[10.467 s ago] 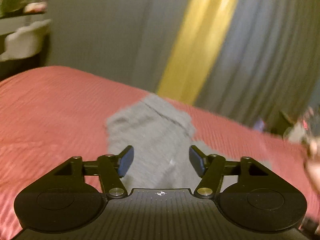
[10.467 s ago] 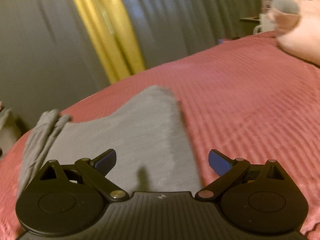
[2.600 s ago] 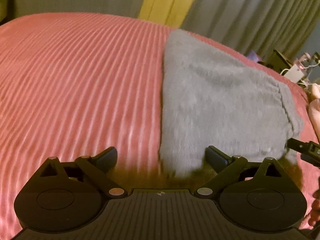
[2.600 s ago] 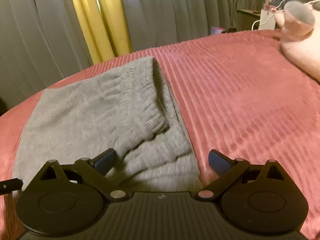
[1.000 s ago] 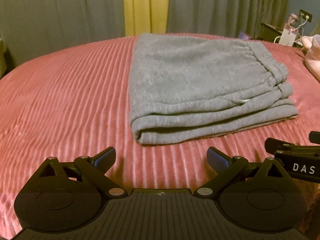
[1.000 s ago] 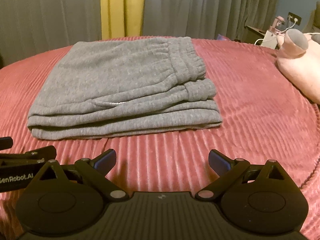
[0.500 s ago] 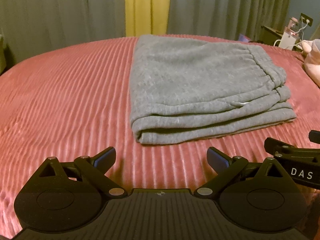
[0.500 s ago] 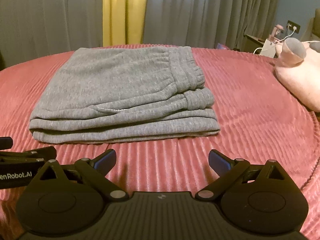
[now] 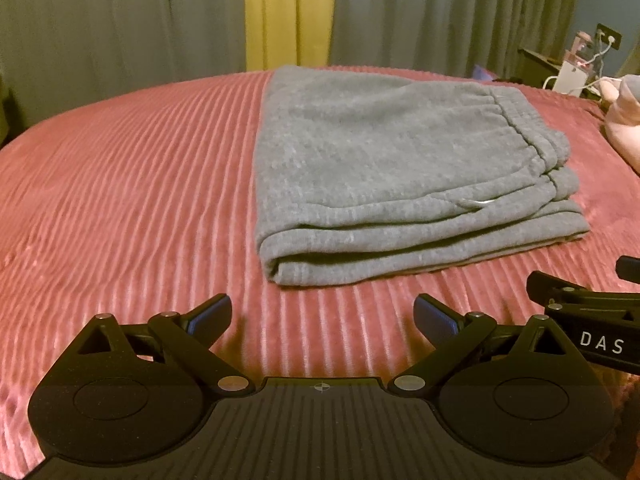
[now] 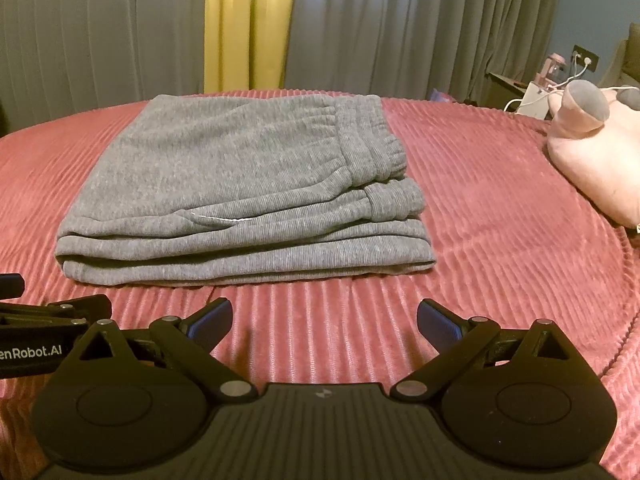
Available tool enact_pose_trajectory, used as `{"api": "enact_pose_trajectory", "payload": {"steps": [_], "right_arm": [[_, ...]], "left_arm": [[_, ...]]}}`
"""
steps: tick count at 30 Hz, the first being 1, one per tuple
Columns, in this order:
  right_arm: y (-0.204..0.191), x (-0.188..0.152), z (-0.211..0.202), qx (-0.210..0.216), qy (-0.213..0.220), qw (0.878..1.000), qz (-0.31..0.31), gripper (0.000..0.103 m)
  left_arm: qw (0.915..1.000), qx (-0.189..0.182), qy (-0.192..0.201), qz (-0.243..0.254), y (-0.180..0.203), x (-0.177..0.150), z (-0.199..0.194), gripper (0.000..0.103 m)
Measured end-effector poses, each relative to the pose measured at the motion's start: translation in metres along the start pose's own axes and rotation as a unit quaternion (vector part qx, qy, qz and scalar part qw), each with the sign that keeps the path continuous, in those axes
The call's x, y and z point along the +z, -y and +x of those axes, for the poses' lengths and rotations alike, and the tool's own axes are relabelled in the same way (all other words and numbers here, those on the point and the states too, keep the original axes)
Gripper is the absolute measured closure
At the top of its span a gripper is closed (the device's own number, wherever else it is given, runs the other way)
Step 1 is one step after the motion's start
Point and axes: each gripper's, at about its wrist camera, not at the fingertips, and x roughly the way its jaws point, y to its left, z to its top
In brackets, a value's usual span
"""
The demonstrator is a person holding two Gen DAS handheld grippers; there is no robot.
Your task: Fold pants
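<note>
From my left wrist camera, I see the left gripper [image 9: 322, 318] spread wide and empty, its blue pads hanging over bare bedspread [image 9: 132, 184], just short of the pants [image 9: 396, 168]. The pants lie as one grey stack, several layers deep, the rounded fold edge facing me and the elastic waistband on the right side of the pile. I judge the folding itself done: the layers sit square, nothing trails off. At the right edge of this view I catch part of the right gripper, beside mine and likewise clear of the cloth. Count here: one pair of pants, one bedspread, a yellow curtain strip [image 9: 290, 14] between grey drapes.

From my right wrist camera, the right gripper [image 10: 325, 322] is also wide apart and holds nothing, poised over the bedspread [image 10: 492, 208] near the stack's front edge without touching it. The pants [image 10: 236, 168] sit mid-bed; waistband and cuff ends are stacked at the right. One pink plush toy [image 10: 596, 148] lies well apart to the right. The left gripper's body shows at the left edge.

My reading: this is the closing step. The next move calls only for drawing both tools away without snagging the front edge; perhaps a light press if the top layer springs up.
</note>
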Motion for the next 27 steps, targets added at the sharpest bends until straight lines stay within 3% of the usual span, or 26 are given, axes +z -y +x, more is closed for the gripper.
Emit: {"api": "enact_pose_trajectory", "payload": {"steps": [27], "right_arm": [[0.0033,0.0003,0.0043,0.002,-0.011,1.000,0.014,0.004]], "left_arm": [[1.0000,-0.005,-0.003,-0.002,0.0003,0.0002,0.0010,0.002]]}}
